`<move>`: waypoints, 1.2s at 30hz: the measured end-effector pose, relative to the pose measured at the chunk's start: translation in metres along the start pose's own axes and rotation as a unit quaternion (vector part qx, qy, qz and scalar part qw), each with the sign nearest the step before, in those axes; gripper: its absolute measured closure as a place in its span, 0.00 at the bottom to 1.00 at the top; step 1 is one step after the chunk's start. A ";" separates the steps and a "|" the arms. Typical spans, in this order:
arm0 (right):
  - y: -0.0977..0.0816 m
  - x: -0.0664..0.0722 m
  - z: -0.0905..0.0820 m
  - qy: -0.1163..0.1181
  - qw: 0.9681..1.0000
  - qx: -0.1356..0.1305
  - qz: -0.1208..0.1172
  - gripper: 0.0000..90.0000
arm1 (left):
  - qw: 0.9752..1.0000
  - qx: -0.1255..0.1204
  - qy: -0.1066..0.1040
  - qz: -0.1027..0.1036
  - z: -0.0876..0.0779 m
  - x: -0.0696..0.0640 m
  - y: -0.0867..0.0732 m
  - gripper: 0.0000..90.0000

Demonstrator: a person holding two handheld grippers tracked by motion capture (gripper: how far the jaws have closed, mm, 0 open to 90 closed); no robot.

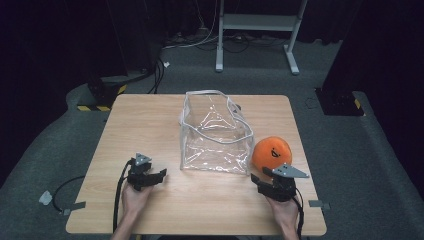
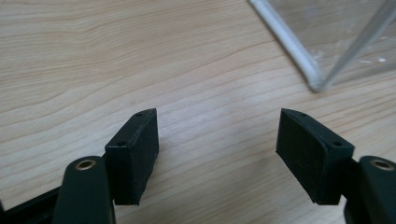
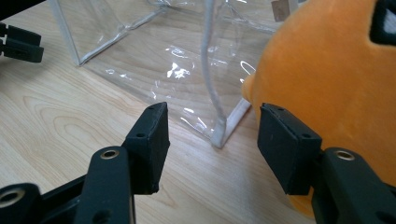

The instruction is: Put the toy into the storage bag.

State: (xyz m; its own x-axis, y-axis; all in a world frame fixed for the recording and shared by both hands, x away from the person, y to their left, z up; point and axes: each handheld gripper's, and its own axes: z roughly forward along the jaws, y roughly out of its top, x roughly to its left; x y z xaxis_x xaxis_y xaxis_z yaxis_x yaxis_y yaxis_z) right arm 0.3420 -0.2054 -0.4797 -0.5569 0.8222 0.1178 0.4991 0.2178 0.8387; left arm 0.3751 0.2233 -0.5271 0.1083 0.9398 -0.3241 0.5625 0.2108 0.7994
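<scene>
A clear plastic bag (image 1: 216, 134) with white trim stands open-topped at the middle of the wooden table (image 1: 150, 125). An orange plush toy (image 1: 271, 152) sits against the bag's right side. My left gripper (image 1: 161, 176) rests low near the bag's front left corner (image 2: 315, 84), jaws open with bare wood between the pads (image 2: 135, 154). My right gripper (image 1: 257, 181) is just in front of the plush toy (image 3: 327, 79), open, with the bag's front right corner (image 3: 219, 137) showing between its pads (image 3: 152, 144). The toy lies beside its right pad; I cannot tell if they touch.
A white metal stand (image 1: 257, 30) and cables lie on the floor beyond the table. Black equipment with yellow-striped bases (image 1: 97, 95) flanks the table's far corners. Bare wood stretches left of the bag and along the table's near edge.
</scene>
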 end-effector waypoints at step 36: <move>-0.036 -0.047 -0.032 -0.088 0.994 -0.022 0.060 0.25 | 0.999 -0.040 0.022 0.017 0.002 0.006 -0.009 0.33</move>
State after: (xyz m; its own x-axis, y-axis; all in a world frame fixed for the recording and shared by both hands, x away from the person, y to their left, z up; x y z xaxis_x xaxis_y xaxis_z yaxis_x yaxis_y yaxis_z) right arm 0.3291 -0.2688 -0.4981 -0.3679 0.9212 0.1265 0.5234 0.0927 0.8470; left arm 0.3725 0.2265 -0.5368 0.0892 0.9571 -0.2758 0.4912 0.1986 0.8481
